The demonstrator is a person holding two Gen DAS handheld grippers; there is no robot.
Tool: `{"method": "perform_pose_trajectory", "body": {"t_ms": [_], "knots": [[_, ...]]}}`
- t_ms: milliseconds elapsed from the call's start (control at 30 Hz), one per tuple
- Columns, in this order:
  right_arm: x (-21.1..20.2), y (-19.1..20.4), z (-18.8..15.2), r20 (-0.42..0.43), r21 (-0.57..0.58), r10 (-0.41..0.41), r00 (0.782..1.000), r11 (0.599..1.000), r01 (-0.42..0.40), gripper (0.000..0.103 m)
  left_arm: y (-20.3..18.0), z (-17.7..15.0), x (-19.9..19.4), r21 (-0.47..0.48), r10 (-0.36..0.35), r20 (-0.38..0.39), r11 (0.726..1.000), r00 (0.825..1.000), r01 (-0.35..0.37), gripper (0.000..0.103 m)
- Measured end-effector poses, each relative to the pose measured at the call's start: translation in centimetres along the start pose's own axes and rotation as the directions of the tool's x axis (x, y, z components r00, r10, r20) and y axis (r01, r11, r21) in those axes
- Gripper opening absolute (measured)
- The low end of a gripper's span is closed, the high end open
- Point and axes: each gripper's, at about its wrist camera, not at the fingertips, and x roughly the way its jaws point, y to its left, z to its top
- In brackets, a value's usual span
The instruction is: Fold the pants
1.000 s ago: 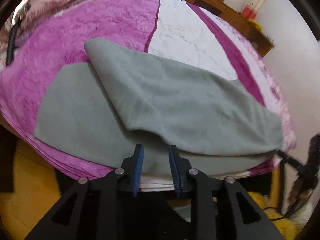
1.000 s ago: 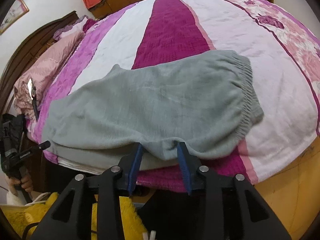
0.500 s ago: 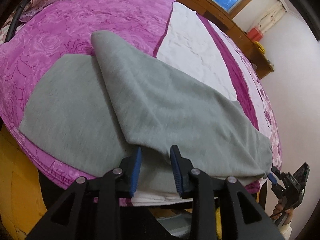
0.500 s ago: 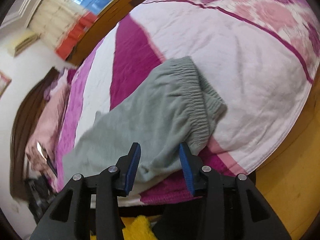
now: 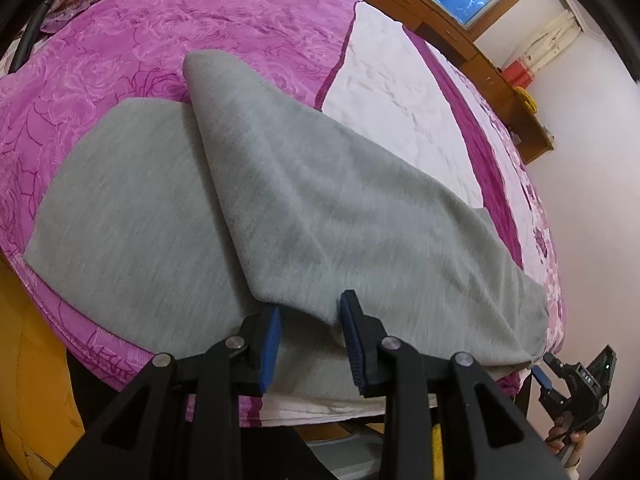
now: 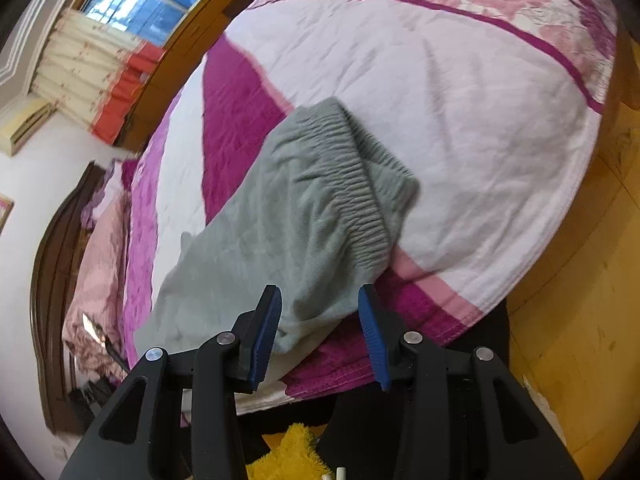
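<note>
Grey pants point(image 5: 320, 208) lie across the near edge of the bed, one leg folded over the other at an angle. My left gripper point(image 5: 312, 302) hovers at the folded leg's near edge. It is open, and the cloth edge shows between its blue pads point(image 5: 270, 344) without being pinched. In the right wrist view the pants point(image 6: 288, 232) end in a ribbed elastic waistband point(image 6: 360, 184). My right gripper point(image 6: 320, 288) is open just short of the pants' near corner. Its black body point(image 5: 580, 376) shows at the lower right of the left wrist view, held by a hand.
The bed carries a magenta, white and pink floral quilt point(image 6: 460, 100). Pink pillows point(image 6: 100, 260) lie by a dark wooden headboard point(image 6: 52, 280). Yellow wooden floor point(image 6: 580, 320) runs along the bed's edge, and a yellow fluffy thing point(image 6: 288, 452) lies below my right gripper. Wooden cabinets point(image 5: 480, 64) line the far wall.
The right wrist has rolled, so its view now tilts, and it has shifted toward the waistband end. The left wrist rolled slightly and came closer to the cloth. The pants have not moved.
</note>
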Motion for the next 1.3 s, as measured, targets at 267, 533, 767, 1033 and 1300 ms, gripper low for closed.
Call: {"method": "perform_pose_trajectory", "body": {"t_ms": [267,533,767,1033,1300], "knots": [[0.2,-2.6,0.2,0.028,0.14,-0.006,1.0,0.99,0.002,0.033,0.1,0.2,0.7,0.011,0.005,0.002,1.0,1.0,-0.005,0.019],[0.6,-1.9,0.4,0.042,0.149,0.07,0.997,0.986,-0.075,0.033,0.0,0.3,0.8,0.025,0.004,0.004,1.0,1.0,-0.004,0.014],[1.3,-2.3,2.1,0.083,0.122,0.008,0.997,0.992,-0.018,0.033,-0.2,0.3,0.1,0.046,0.004,0.027,0.999,1.0,-0.005,0.003],[1.1,-2.2,1.8,0.07,0.092,0.04,0.997,0.995,-0.047,0.033,-1.7,0.2,-2.2,0.137,0.038,0.104,0.989,0.994,-0.052,0.003],[1.0,-4.4,0.1,0.011,0.177,0.082,0.997,0.981,-0.082,0.033,-0.9,0.0,-1.4,0.109,0.043,0.075,0.993,0.996,-0.051,0.003]]}}
